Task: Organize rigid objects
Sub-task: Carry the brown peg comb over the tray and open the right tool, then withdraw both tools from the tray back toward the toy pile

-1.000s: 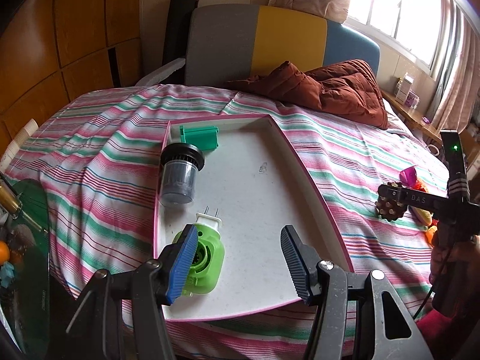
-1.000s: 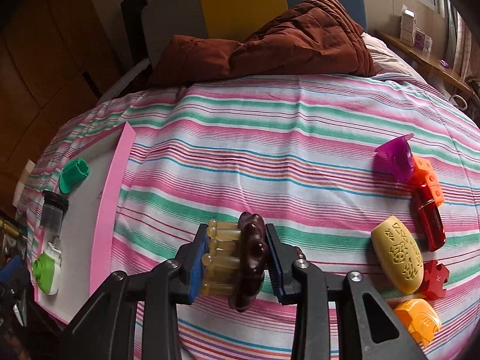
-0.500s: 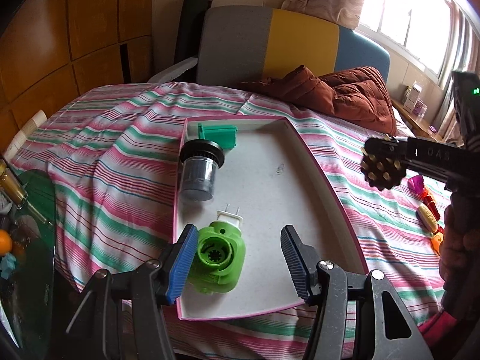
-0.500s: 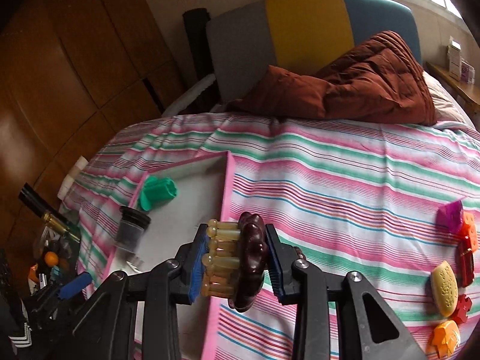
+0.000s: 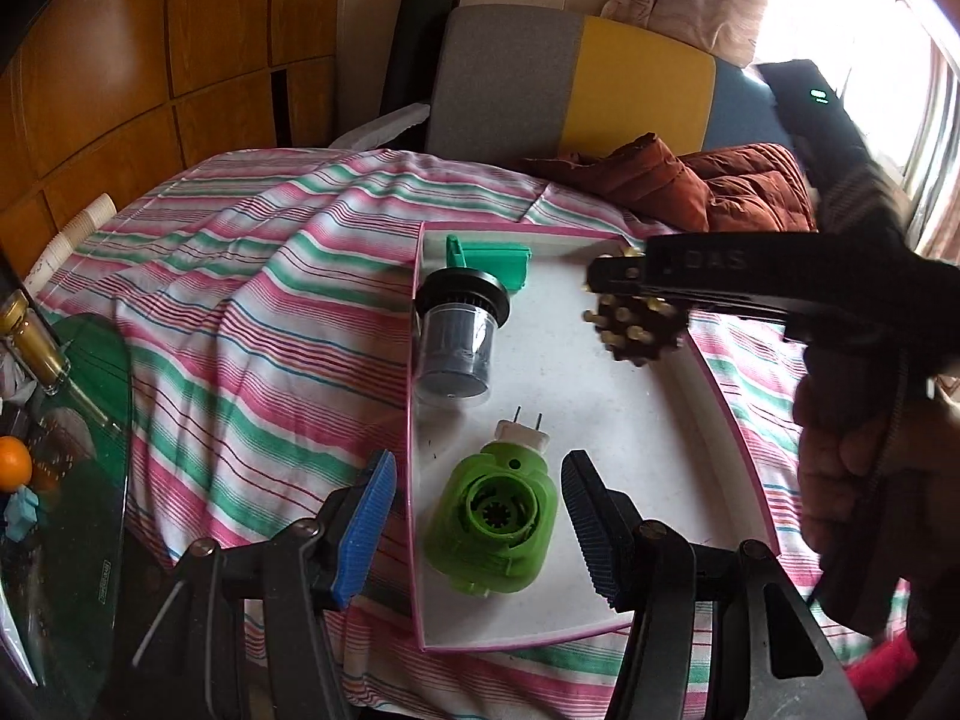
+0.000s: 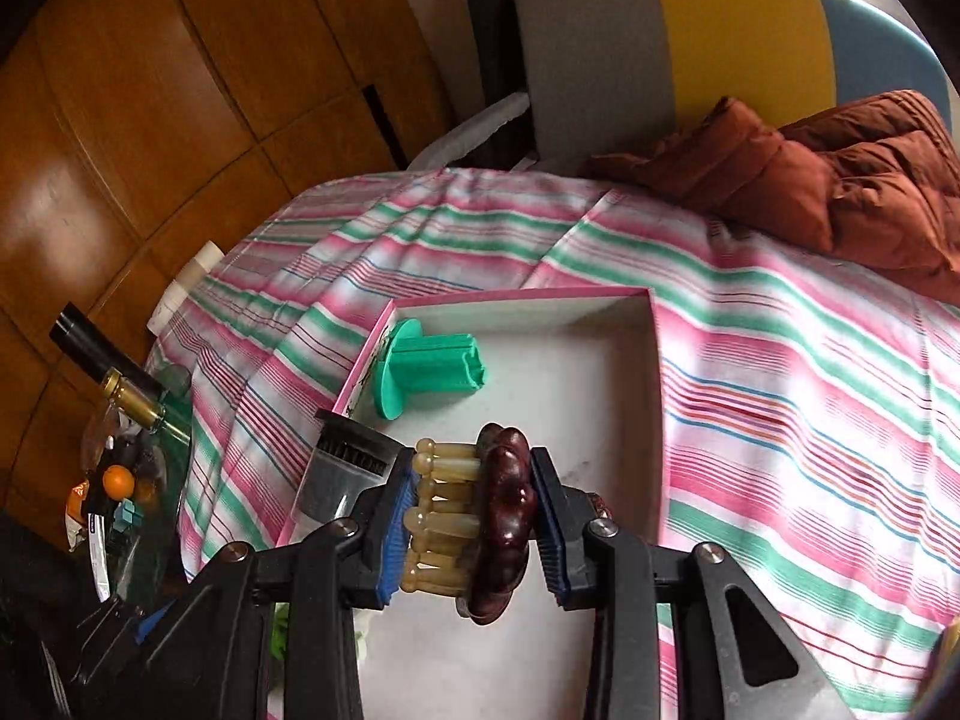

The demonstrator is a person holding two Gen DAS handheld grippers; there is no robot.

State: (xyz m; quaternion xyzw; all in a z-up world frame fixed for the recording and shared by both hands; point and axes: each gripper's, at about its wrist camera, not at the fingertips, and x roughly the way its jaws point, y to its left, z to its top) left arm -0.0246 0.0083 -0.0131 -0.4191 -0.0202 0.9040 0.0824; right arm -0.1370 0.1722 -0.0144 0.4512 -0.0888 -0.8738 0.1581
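the right gripper (image 6: 474, 519) has its jaws squeezed tight on a dark brown round massager with pale yellow pegs (image 6: 480, 516). the pegs stick out toward the left blue pad and the shiny brown back sits against the right pad. in the left wrist view the massager hangs up in the air over the far right part of the white tray with a pink rim (image 5: 729, 420), not touching it.

the left gripper (image 5: 477, 516) has its jaws apart with nothing in them. it hovers over the near end of the tray, just above a bright green plastic plug-in gadget with two metal prongs (image 5: 492, 519).

a clear grey cup with a black ribbed top (image 5: 459, 339) lies on its side along the left rim. a teal plastic spool-shaped piece (image 5: 495, 261) lies in the far left corner.

the tray sits on a bed cover with pink, green and white stripes (image 5: 252, 324).
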